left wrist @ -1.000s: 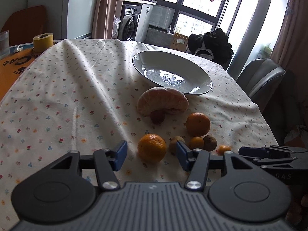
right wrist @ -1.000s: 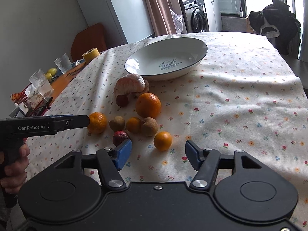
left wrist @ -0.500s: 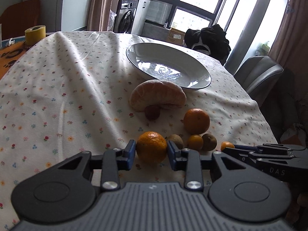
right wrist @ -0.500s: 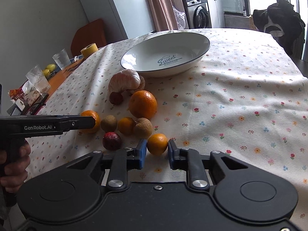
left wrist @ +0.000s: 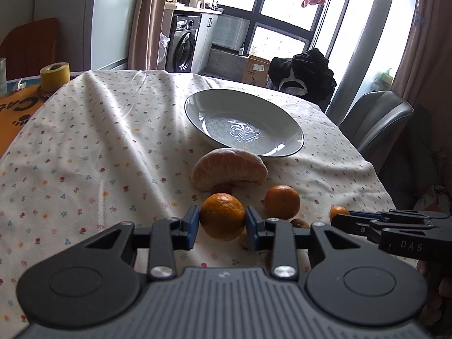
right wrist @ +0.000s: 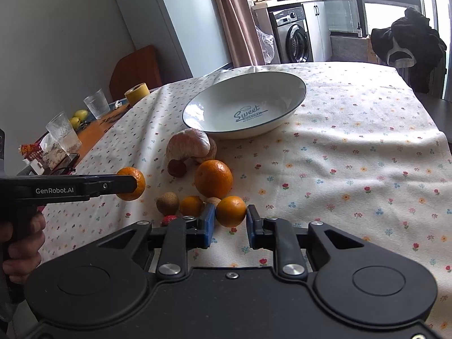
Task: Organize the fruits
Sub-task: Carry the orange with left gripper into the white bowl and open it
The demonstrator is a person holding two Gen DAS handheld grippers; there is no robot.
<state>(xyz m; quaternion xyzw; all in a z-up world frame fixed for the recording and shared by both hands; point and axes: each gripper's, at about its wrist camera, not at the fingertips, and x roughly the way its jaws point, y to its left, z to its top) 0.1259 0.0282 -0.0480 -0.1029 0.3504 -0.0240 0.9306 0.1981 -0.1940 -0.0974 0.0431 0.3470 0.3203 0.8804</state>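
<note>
White bowl (right wrist: 291,104) behind peeled citrus (right wrist: 188,144), large orange (right wrist: 213,179).

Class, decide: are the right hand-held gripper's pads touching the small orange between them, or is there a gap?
Touching. The right wrist view shows the right hand-held gripper with both blue pads pressed against the sides of the small orange, no gap visible.

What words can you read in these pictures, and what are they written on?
"Sweet": inside the white bowl; the smaller line beneath is too small to read.
"GenRobot.AI": side of the left tongs.
"DAS": side of the right tongs.
"Cat": orange mat, partly cut off.
</note>
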